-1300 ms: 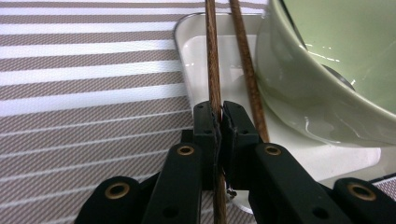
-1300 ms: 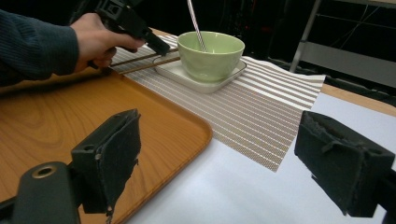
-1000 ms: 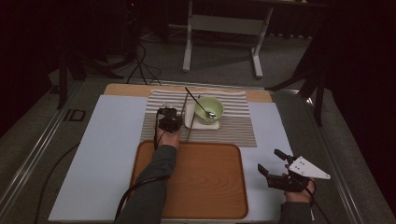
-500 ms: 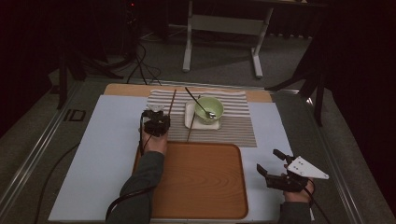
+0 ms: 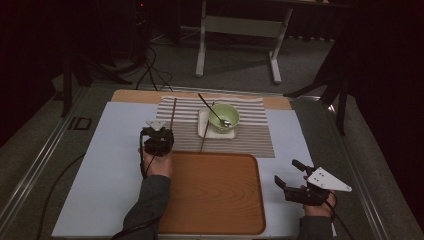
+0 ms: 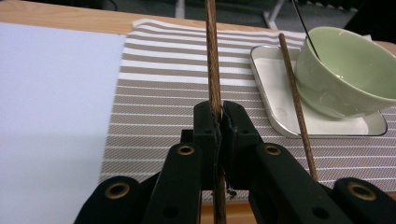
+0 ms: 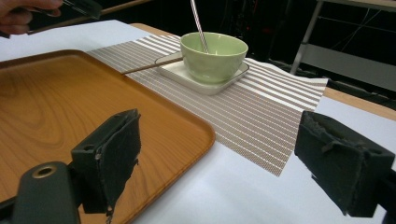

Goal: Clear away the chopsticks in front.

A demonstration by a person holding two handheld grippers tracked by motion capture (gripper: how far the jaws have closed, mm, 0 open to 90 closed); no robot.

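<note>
over the striped mat, the left gripper pinches one chopstick tight — its mate leans on the white dish; keep it level toward the tray; right gripper gapes wide, empty.

- We see a dim room, with the far part almost black and the light falling mainly on the tabletop.
- The floor is grey and looks like carpet.
- Beyond the tabletop stands a pale stand with two legs on flat feet.
- Dark cables trail over the floor at the far left.
- Black tripod-like legs stand at the left, and more dark legs at the right.
- A metal rail runs along the left edge of the tabletop, whose pale blue cover leaves a wooden strip bare at the far edge.
</note>
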